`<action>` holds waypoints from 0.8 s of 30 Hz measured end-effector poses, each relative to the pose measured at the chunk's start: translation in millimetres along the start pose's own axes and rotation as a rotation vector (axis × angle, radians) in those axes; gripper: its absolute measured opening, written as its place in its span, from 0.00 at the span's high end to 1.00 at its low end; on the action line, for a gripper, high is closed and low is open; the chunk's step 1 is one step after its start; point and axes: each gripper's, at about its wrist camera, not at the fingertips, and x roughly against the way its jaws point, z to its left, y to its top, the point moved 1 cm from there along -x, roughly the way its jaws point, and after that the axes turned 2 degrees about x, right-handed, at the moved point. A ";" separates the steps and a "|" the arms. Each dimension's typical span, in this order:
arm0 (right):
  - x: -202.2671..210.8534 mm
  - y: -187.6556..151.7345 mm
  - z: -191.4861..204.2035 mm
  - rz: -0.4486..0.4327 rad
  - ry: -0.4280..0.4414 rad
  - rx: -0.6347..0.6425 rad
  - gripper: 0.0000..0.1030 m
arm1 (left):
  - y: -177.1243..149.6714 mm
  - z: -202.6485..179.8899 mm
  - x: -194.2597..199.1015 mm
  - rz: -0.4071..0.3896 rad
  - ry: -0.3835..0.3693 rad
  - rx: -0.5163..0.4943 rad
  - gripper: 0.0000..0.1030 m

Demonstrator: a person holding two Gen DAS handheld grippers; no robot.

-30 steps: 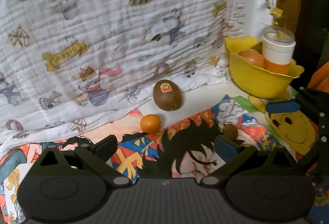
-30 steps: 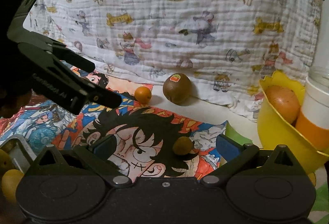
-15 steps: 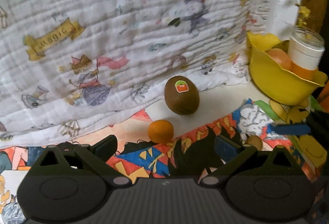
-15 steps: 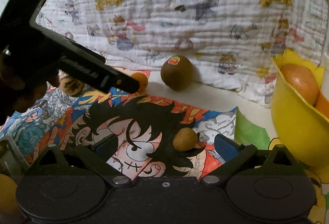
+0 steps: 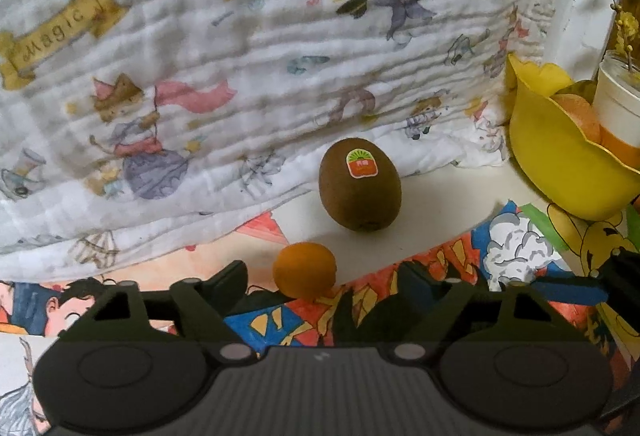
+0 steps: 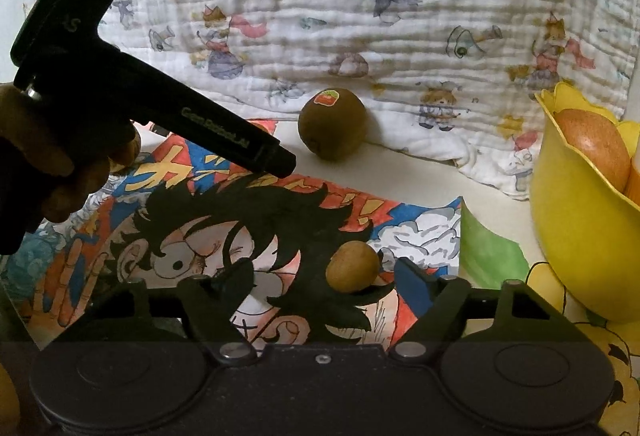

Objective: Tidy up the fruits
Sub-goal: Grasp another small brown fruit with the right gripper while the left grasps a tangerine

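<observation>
As seen, one kiwi (image 5: 360,185), one orange (image 5: 305,269).

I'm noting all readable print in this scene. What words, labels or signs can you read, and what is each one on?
"Magic": yellow ribbon banner printed on the white cartoon blanket.
"S": top of the left tool's body.
White lettering along the left tool's finger: too blurred to read.
Sticker on the kiwi: characters too small to read.
Large yellow characters on the cartoon mat: partly hidden, not readable.
</observation>
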 end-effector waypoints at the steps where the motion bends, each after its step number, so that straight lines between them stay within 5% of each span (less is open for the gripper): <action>1: -0.3 0.0 0.2 0.000 -0.005 0.000 0.30 | 0.1 0.8 -1.1 0.001 -0.001 0.005 0.22; 15: -1.2 0.5 0.9 0.009 -0.036 -0.034 0.61 | -0.9 5.4 -5.9 -0.017 0.027 0.046 0.61; 18: -1.8 0.9 1.0 0.009 -0.036 -0.042 0.71 | -2.0 3.9 -5.3 -0.021 0.036 0.034 0.63; 24: 0.1 1.7 1.0 -0.013 -0.033 -0.059 0.71 | -4.6 2.8 5.7 0.008 0.020 0.072 0.64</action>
